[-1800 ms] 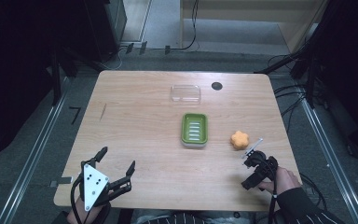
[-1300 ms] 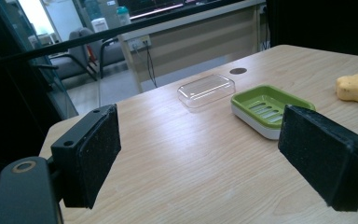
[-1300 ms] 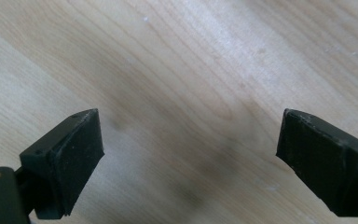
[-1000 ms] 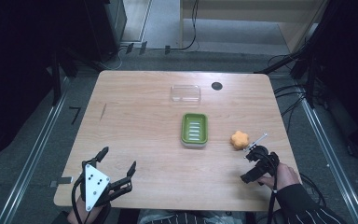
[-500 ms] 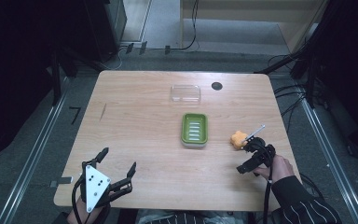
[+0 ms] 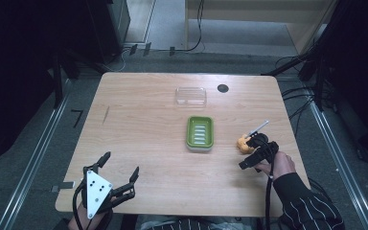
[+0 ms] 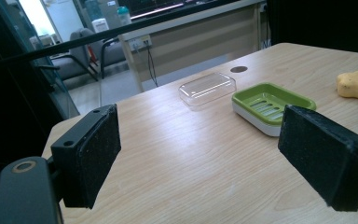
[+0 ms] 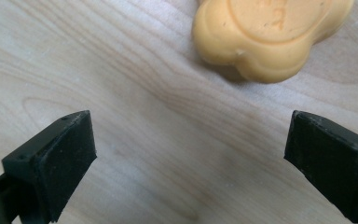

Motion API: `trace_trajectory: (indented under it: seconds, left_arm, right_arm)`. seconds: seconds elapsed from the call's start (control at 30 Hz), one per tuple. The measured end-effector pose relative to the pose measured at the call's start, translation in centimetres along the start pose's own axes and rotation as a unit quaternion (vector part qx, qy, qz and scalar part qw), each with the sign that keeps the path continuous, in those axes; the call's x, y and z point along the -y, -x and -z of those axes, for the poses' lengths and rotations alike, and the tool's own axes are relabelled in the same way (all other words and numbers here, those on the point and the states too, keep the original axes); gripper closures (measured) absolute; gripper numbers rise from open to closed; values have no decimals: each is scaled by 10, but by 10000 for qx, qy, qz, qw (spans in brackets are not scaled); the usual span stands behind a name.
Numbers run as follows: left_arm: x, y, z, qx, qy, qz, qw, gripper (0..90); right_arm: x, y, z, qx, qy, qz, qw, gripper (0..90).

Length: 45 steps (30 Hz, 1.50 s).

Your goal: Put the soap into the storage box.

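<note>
An orange flower-shaped soap [image 6: 242, 143] lies on the wooden table [image 6: 143, 120], right of a green soap dish [image 6: 200, 132]. My right gripper [image 6: 250, 152] hovers just above the table against the soap's near right side, tilted steeply down. In the right gripper view its jaws stand wide open [image 8: 189, 158] over bare wood, with the soap [image 8: 270, 32] just beyond them and nothing between them. My left gripper [image 6: 120, 164] rests at the table's near left, open and empty [image 7: 200, 158]. From there I see the dish [image 7: 272, 106] and the soap [image 7: 357, 84] to the right.
A clear plastic lid [image 6: 190, 96] lies behind the dish, next to a dark round hole [image 6: 223, 88] in the tabletop. Cables run over the floor past the table's far edge. A thin silver rod [image 6: 259, 127] sticks out from the right gripper.
The right gripper has moved away from the near edge towards the soap and tilted down beside it. The left gripper has stayed put.
</note>
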<state>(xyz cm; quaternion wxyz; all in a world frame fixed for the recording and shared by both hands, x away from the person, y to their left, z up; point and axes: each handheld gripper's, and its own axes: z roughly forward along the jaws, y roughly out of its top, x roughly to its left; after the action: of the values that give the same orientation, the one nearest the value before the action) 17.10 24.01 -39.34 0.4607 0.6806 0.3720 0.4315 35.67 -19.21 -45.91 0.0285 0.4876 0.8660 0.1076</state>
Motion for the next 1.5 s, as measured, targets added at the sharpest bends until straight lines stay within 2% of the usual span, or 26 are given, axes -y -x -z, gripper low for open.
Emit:
trace_trajectory:
  seconds: [0.37,0.6,0.83,0.87,0.9,0.97,1.07,1.23,1.37,1.5]
  left_arm:
    - [0,0,1,-28,4,20,10000,130]
    - [0,0,1,-24,7,15,10000,130]
    - [0,0,1,-25,10,5,10000,130]
    - [0,-1,1,-31,8,12,10000,130]
    - [0,-1,1,-36,5,12,10000,130]
    - [0,-1,2,-31,6,16,10000,130]
    - [1,-1,2,-35,5,12,10000,130]
    - [0,-1,2,-32,-3,-2,10000,130]
    - [1,0,2,-42,-6,1,10000,130]
    - [0,0,1,-23,-15,-37,10000,130]
  right_arm:
    - [-15,11,-6,-60,49,-265,9996,30]
    - [-26,16,-12,-19,73,-387,9992,78]
    - [-34,20,-14,36,133,-535,9985,164]
    - [-34,21,-15,62,116,-538,9985,184]
    - [-34,21,-15,130,104,-559,9983,248]
    - [-34,24,-14,173,114,-562,9982,280]
    - [-33,26,-14,100,88,-581,9982,300]
    - [-34,26,-12,170,-6,-431,9989,389]
    - [-34,28,-12,181,-38,-408,9990,386]
    - [-36,27,-13,226,-28,-473,9986,322]
